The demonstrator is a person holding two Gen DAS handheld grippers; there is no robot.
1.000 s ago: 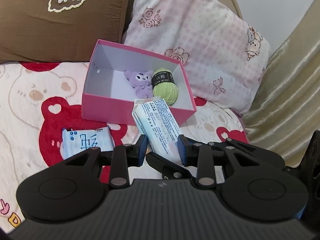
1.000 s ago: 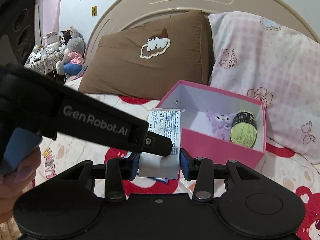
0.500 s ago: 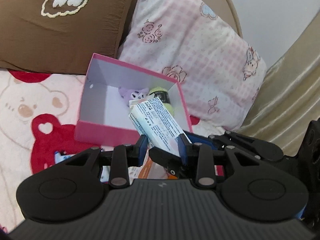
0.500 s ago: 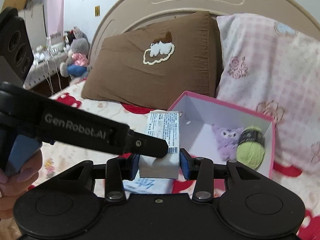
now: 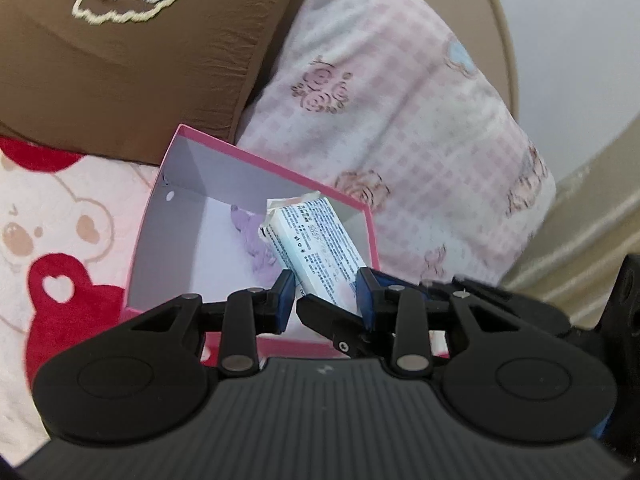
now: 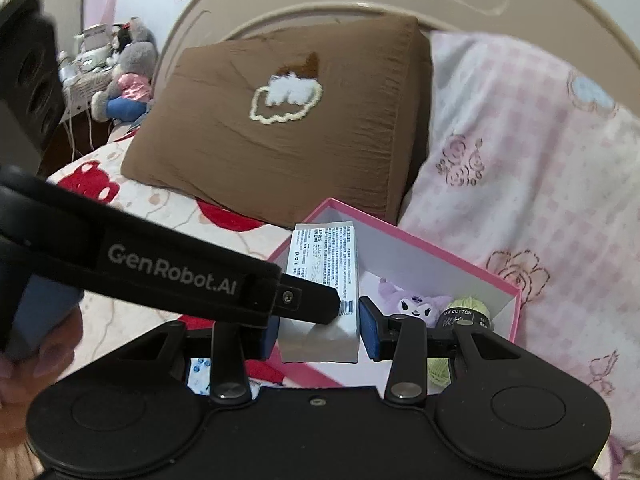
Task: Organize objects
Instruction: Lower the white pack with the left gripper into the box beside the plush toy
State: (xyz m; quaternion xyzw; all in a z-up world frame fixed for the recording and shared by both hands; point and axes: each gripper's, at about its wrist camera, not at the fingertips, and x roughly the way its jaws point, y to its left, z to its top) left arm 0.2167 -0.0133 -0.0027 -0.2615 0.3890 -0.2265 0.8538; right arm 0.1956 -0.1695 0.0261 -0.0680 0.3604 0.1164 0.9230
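A white tissue pack with blue print (image 5: 316,248) sits between the pads of my left gripper (image 5: 325,296), which is shut on it. My right gripper (image 6: 320,328) is shut on the same pack (image 6: 324,264) from another side. One finger of each gripper crosses the other's view. The pack hangs over the front part of the open pink box (image 5: 256,168). Inside the box (image 6: 440,248) lie a purple plush (image 6: 412,304) and a green yarn ball (image 6: 468,308). In the left wrist view the pack hides the yarn.
A brown pillow (image 6: 288,128) and a pink checked pillow (image 6: 528,152) lean on the headboard behind the box. Another blue-print tissue pack (image 6: 198,376) lies on the bear-patterned blanket (image 5: 60,220) under my grippers. A hand (image 6: 48,340) holds the left gripper's handle.
Both grippers have carried the tissue pack forward from above the blanket to over the pink box. The box now looks closer and larger. The grip has not changed.
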